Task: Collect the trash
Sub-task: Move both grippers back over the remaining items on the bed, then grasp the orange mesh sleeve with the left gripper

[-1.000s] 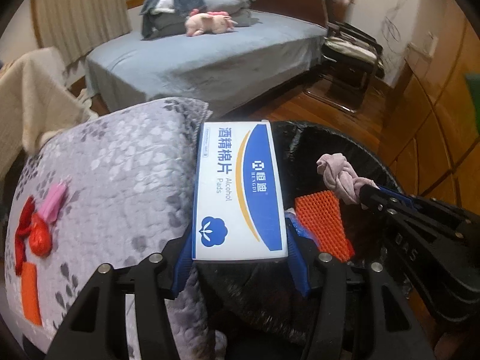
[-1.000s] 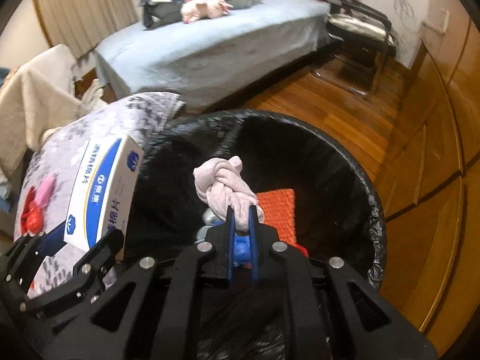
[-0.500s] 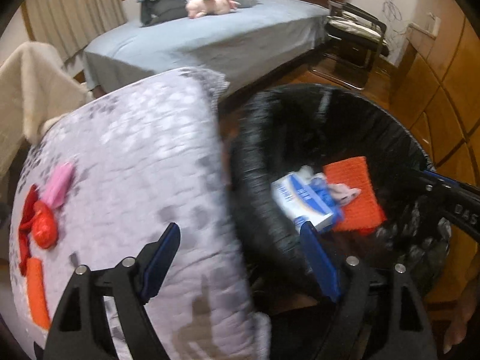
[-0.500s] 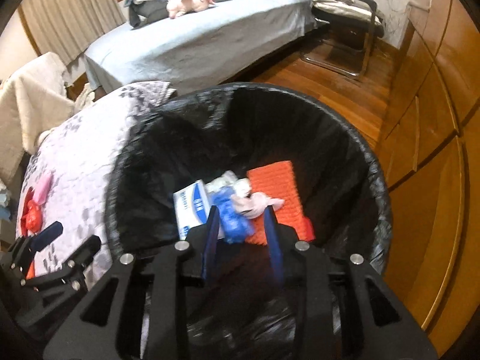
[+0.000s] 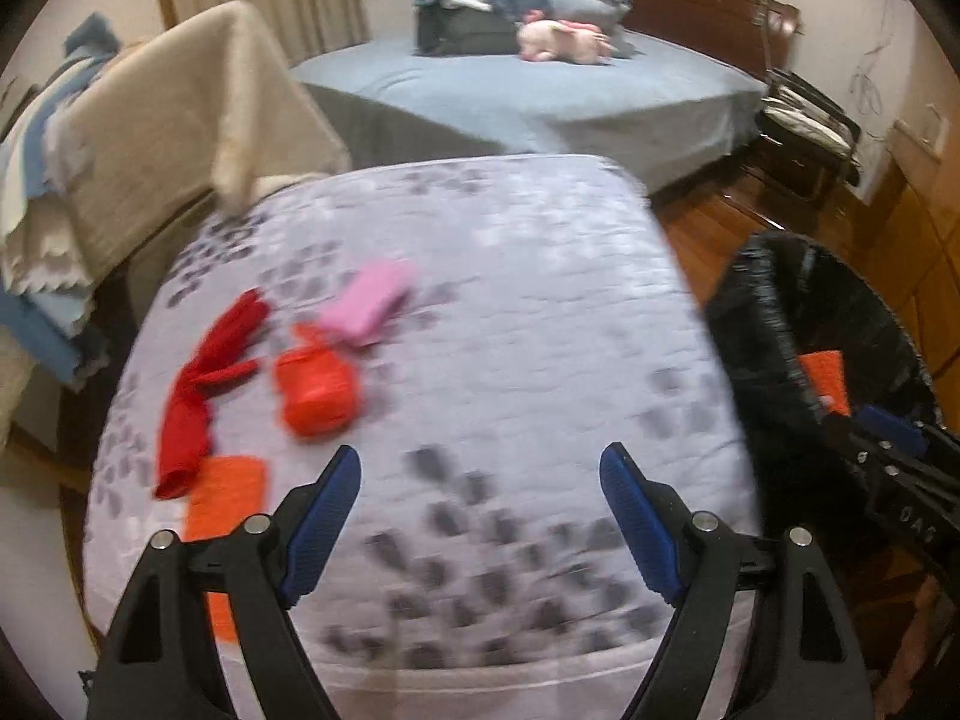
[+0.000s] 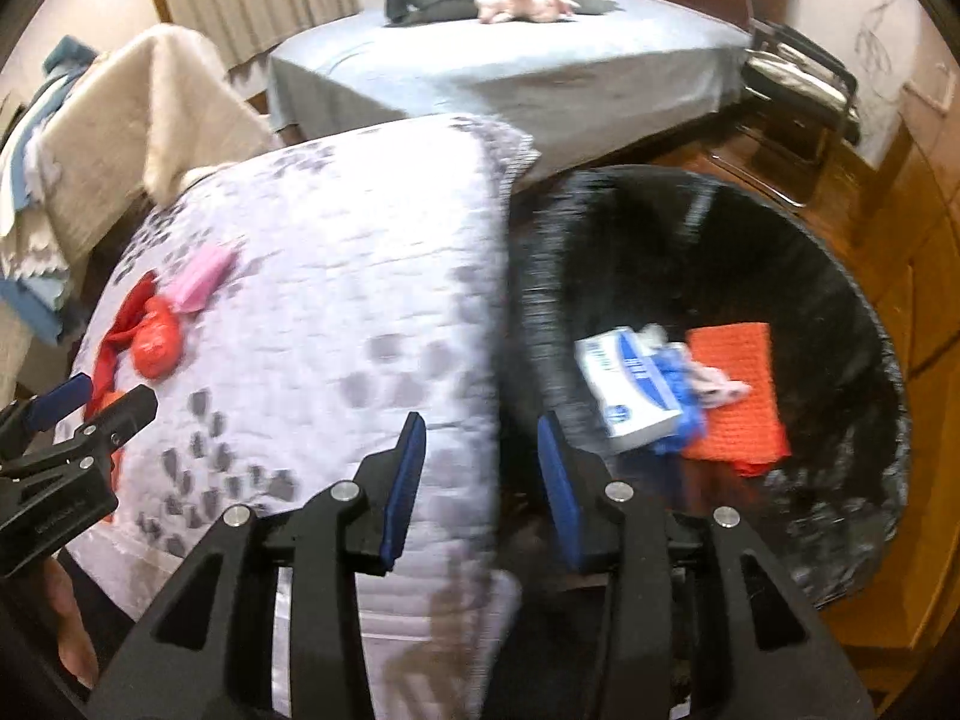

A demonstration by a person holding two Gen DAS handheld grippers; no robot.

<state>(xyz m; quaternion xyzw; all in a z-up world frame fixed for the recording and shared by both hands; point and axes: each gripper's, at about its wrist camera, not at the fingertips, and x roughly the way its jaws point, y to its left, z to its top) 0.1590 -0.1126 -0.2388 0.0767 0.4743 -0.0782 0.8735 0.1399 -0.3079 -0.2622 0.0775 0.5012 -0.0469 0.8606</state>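
Above the quilted worktop point(image 5: 480, 312) we hold our left claw point(image 5: 480, 516) wide and empty, our right claw point(image 6: 480, 480) opening on nothing, while beyond lie soft, light scraps, the red cloth point(image 5: 204, 372) best pinched mid-fold, and the bin point(image 6: 840, 276).

**Colours on cushion and in bin**

Cushion point(image 5: 480, 300) pale lilac with grey leaf print; on it red cloth point(image 5: 204, 372), orange lump point(image 5: 318, 390), pink piece point(image 5: 369, 297); black bin point(image 6: 840, 276) holds white-and-blue box point(image 6: 630, 384), orange mat point(image 6: 738, 384).
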